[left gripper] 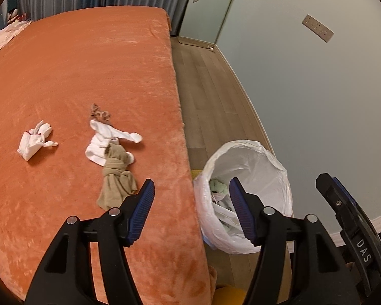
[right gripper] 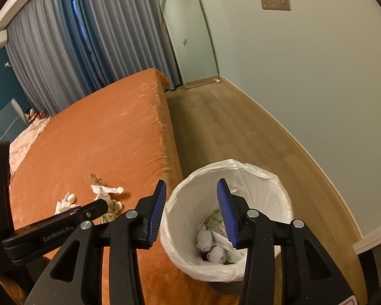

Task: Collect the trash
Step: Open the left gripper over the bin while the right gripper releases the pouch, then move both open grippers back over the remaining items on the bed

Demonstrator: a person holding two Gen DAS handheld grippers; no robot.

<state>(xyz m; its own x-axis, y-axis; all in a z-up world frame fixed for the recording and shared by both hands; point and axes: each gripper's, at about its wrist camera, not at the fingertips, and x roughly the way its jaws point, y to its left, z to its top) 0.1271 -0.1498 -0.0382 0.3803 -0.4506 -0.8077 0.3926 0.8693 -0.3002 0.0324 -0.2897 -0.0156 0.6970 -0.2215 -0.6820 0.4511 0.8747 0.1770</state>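
On the orange bed (left gripper: 89,63) lie a white crumpled cloth (left gripper: 34,141), a white cloth (left gripper: 106,139) with a small brown scrap (left gripper: 99,113) behind it, and a tan knotted cloth (left gripper: 115,175). My left gripper (left gripper: 190,211) is open and empty, over the bed edge, just short of the tan cloth. A bin with a white liner (left gripper: 254,157) stands on the floor beside the bed. My right gripper (right gripper: 191,211) is open and empty above the bin (right gripper: 241,175), which holds several crumpled pieces (right gripper: 216,246). The cloths also show in the right wrist view (right gripper: 106,190).
A wooden floor strip (right gripper: 216,122) runs between the bed (right gripper: 101,132) and the pale wall (right gripper: 304,76). A mirror (right gripper: 188,35) leans at the far end by grey-blue curtains (right gripper: 76,45). Pink bedding (left gripper: 2,38) lies at the bed's far left.
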